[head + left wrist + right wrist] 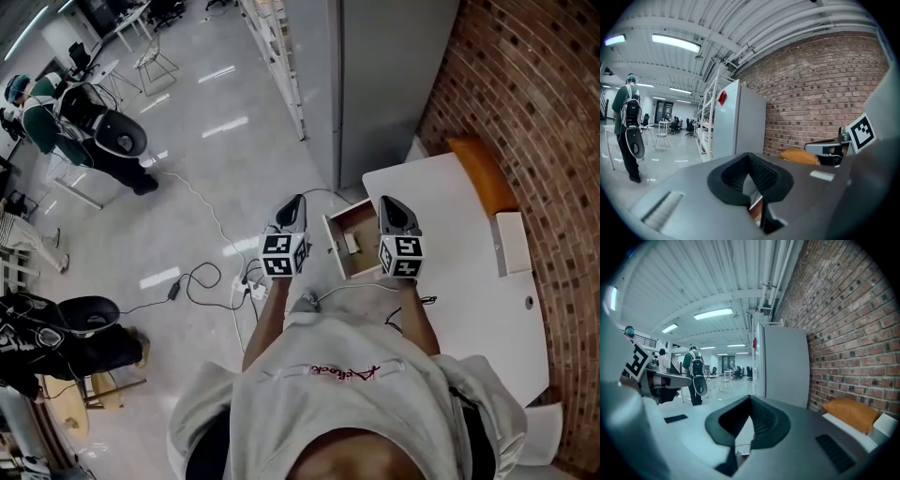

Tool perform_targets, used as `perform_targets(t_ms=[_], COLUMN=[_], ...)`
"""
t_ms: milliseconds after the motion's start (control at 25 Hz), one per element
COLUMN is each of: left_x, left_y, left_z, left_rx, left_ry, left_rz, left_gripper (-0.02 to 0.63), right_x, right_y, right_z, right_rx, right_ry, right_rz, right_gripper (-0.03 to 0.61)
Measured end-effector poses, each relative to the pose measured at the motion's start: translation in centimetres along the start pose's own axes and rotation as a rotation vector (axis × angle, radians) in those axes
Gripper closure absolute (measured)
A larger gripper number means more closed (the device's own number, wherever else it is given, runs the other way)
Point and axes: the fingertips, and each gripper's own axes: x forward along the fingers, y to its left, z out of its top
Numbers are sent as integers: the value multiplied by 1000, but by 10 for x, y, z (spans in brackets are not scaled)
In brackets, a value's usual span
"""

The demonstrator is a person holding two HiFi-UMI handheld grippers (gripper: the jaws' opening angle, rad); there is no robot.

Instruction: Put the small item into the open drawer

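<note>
The open wooden drawer (338,251) sticks out from the left edge of the white table (459,281). A small pale item (352,243) lies inside it. My left gripper (294,208) is held above the floor just left of the drawer, its jaws meeting at the tip with nothing between them. On the drawer's right, my right gripper (389,209) hovers over the table edge, also shut and empty. In the left gripper view the left gripper (749,158) points at the brick wall; the right gripper (750,400) in its own view faces the grey cabinet.
A tall grey cabinet (375,84) stands beyond the table, against the brick wall (553,141). An orange cushion (483,173) and a white box (513,242) lie on the table's far side. Cables and a power strip (246,286) trail on the floor. A person with a backpack (696,371) stands further off.
</note>
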Motion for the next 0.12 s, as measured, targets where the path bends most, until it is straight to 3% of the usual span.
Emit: perform_targets(t_ms=[120], left_x=[-2], left_y=[-1], left_z=[2], left_rx=[-3], left_ry=[-6], left_rz=[0], left_gripper=[607], right_x=[-1], right_y=[0], right_z=[0], right_rx=[3], right_ry=[-1], right_rz=[-2], right_gripper=[568])
